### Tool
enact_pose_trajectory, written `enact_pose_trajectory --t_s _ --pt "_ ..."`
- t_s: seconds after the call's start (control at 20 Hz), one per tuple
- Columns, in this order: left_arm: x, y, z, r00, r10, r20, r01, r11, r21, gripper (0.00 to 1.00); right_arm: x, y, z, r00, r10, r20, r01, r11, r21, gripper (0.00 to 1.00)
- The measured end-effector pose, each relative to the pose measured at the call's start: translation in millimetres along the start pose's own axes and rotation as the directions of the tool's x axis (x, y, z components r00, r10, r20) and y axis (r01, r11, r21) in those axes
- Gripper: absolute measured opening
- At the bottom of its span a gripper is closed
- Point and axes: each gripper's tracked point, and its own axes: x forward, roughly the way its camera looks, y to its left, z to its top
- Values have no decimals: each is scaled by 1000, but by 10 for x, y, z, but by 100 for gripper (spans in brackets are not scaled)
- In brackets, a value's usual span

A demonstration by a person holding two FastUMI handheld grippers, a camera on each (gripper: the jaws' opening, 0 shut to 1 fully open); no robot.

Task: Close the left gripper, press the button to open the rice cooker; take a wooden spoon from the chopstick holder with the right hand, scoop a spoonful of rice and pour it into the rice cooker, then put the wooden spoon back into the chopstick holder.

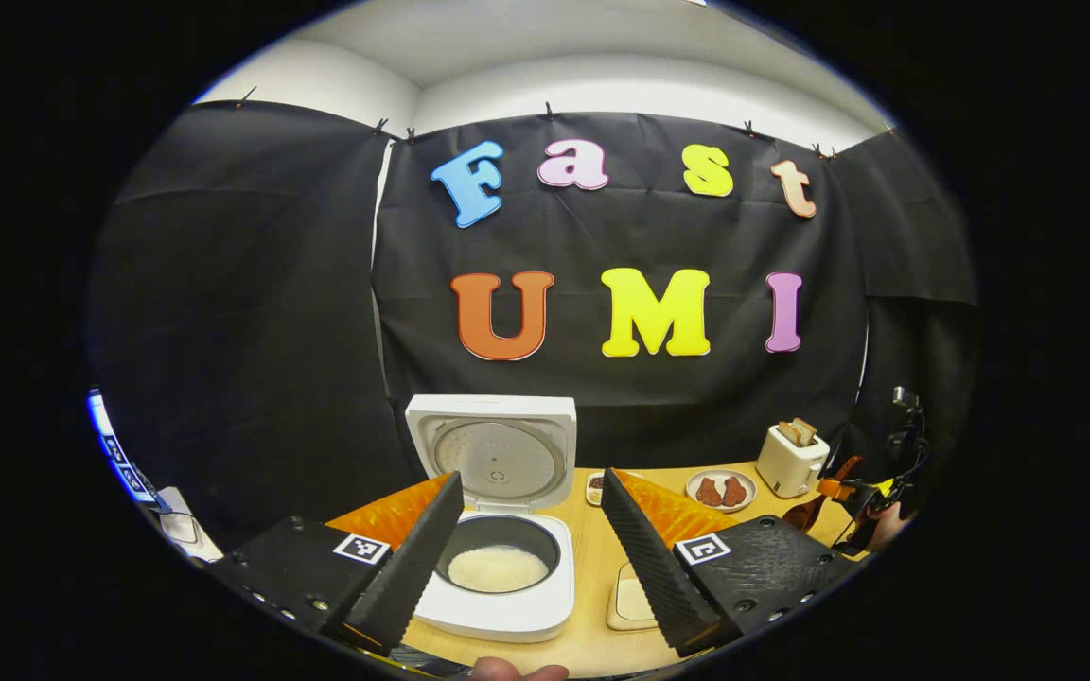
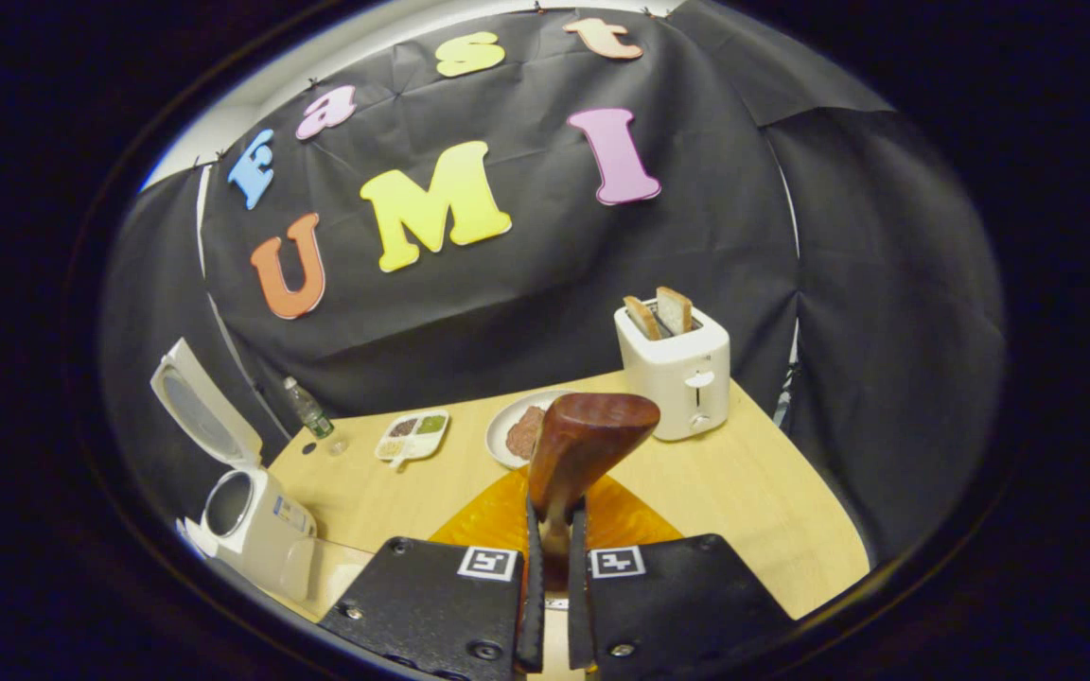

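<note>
White rice cooker [image 1: 498, 567] is seen at left on the wooden table [image 1: 592, 567], lid raised upright, rice lying in its inner pot. The left gripper [image 1: 531, 549] is held above it, fingers spread wide. Further right, a plate [image 1: 721, 489] and a toaster [image 1: 791, 459] with bread are placed. In the right gripper view, the right gripper [image 2: 553, 567] is closed on the wooden spoon [image 2: 583, 449], bowl raised before the toaster.

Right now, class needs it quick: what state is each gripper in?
Left gripper: open, holding nothing, above the open rice cooker.
Right gripper: closed on the wooden spoon.
</note>
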Motion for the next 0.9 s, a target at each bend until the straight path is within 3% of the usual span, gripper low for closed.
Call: enact_pose_trajectory --t_s 0.3,0.6,0.7,0.85,0.9 --pt "66 -130 -34 999 -3 -38 4 1000 5 95 292 -56 -394 999 4 -37 -5 1000 -10 16" --pt "194 -295 42 999 -25 -27 25 1000 0 95 371 -77 -499 998 22 -57 -19 999 41 22" --pt "213 -320 45 999 -34 -20 34 999 10 95 321 -69 -388 999 24 -33 -24 999 22 31" --pt "255 -361 134 998 -61 -8 61 998 -13 95 247 -105 -226 1000 7 -16 -7 1000 8 67" --pt "282 -361 206 998 -66 7 66 998 -23 95 193 -132 -142 1000 -3 -6 3 1000 10 72"
